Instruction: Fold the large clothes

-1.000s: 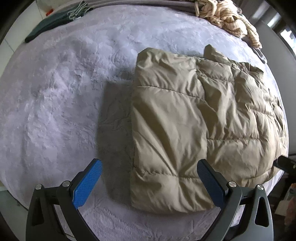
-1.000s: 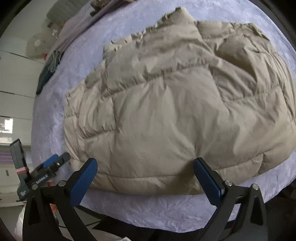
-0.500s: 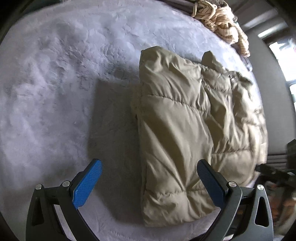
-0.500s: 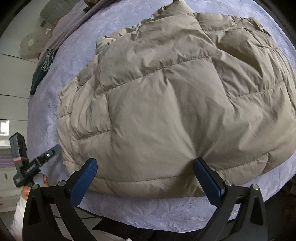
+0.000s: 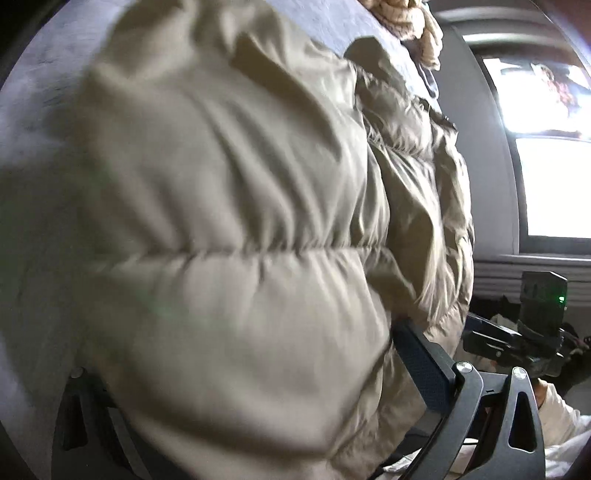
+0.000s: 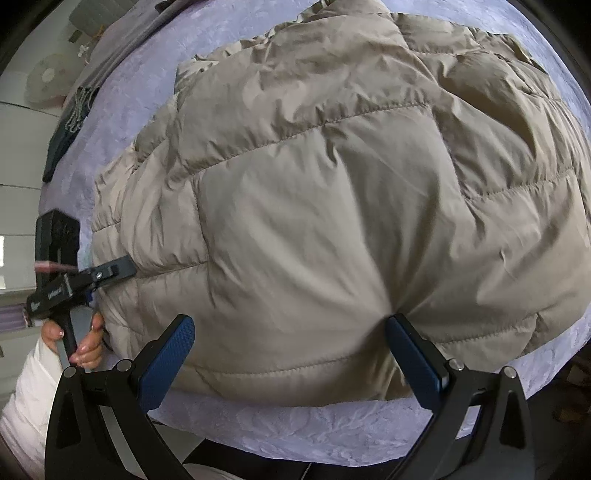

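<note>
A beige quilted puffer jacket point(image 6: 332, 206) lies folded on a lavender bedspread point(image 6: 295, 424). My right gripper point(image 6: 291, 354) is open at the jacket's near hem, its blue-padded fingers point(image 6: 417, 362) spread wide over the edge. My left gripper point(image 6: 110, 271) shows in the right wrist view at the jacket's left edge. In the left wrist view the jacket point(image 5: 221, 240) fills the frame and bulges between the spread fingers point(image 5: 424, 362); the left finger is hidden under fabric. The right gripper point(image 5: 517, 343) shows beyond the jacket.
A cream knitted garment point(image 5: 410, 22) lies at the far end of the bed. A dark green garment point(image 6: 62, 140) lies at the bed's left edge. A bright window point(image 5: 554, 155) is to the right. A white fan point(image 6: 48, 81) stands beyond the bed.
My left gripper has moved in from above the bed to the jacket's left edge, so the jacket now fills its view. My right gripper has moved slightly closer to the hem.
</note>
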`<state>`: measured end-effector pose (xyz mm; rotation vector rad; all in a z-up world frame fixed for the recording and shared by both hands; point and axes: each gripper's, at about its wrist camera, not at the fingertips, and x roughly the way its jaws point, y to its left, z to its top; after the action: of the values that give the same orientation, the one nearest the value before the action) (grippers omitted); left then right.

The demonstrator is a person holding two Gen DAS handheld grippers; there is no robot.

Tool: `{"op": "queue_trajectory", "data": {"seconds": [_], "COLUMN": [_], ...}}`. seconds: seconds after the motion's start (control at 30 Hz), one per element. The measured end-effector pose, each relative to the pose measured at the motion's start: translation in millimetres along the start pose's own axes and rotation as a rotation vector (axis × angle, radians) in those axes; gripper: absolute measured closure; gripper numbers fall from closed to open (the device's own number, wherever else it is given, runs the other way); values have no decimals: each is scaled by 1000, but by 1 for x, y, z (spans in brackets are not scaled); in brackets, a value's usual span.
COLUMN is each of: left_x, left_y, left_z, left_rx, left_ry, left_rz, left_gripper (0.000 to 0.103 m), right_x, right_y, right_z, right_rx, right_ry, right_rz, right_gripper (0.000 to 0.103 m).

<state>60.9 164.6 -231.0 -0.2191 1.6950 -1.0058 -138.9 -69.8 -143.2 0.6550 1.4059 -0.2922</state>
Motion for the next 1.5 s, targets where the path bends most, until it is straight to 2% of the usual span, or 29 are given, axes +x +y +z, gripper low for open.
{"op": "queue_trajectory", "data": {"seconds": [0.1, 0.17, 0.27, 0.3, 0.33, 0.4, 0.5, 0.7, 0.73, 0.8, 0.83, 0.87, 0.93, 1.03, 1.17, 1.23, 1.4, 1.5], "left_x": [3, 1, -2, -5, -9, -17, -35, -72, -76, -79, -80, -80, -78, -71, -49, -36, 5, 26], "left_y": [0, -2, -7, -10, -14, -22, -41, -89, -96, -119, -130, -143, -166, -197, -241, -264, -318, -342], "left_z": [4, 0, -5, -6, -7, -9, -14, -16, -15, -16, -17, -17, -18, -15, -4, 4, 28, 37], "left_rx": [2, 14, 46, 52, 56, 70, 91, 103, 103, 113, 116, 113, 97, 73, 31, 22, 41, 49], "left_ry": [9, 4, -12, -19, -27, -43, -73, -145, -153, -169, -175, -181, -188, -189, -169, -156, -125, -109], "left_rz": [-12, -10, 0, -18, -30, -40, -63, -143, -152, -142, -128, -114, -91, -59, -10, 16, 93, 96], "left_gripper": [0, 6, 27, 44, 55, 69, 76, 76, 76, 76, 76, 76, 76, 76, 76, 76, 75, 69], "right_x": [0, -1, -1, -2, -2, -4, -13, -46, -50, -52, -48, -43, -30, -17, 3, 11, 23, 20], "right_y": [3, 3, 3, 3, 3, 1, -5, -29, -35, -47, -54, -58, -68, -72, -79, -88, -109, -128], "right_z": [1, 2, 4, 4, 4, 4, 7, 23, 28, 38, 45, 50, 64, 83, 103, 112, 116, 115], "right_rx": [-3, -1, 3, 4, 4, 1, -7, 17, 33, 56, 69, 76, 75, 26, 22, 30, 72, 129], "right_ry": [3, 7, 10, 12, 13, 13, 1, -142, -170, -204, -195, -186, -172, -159, -125, -111, -73, -56], "right_rz": [-5, -2, 4, 6, 8, 12, 23, 29, 42, 90, 100, 106, 162, 188, 247, 279, 380, 448], "right_gripper": [0, 0, 0, 0, 0, 0, 0, 0, 5, 42, 78, 86, 88, 89, 89, 93, 96, 98]}}
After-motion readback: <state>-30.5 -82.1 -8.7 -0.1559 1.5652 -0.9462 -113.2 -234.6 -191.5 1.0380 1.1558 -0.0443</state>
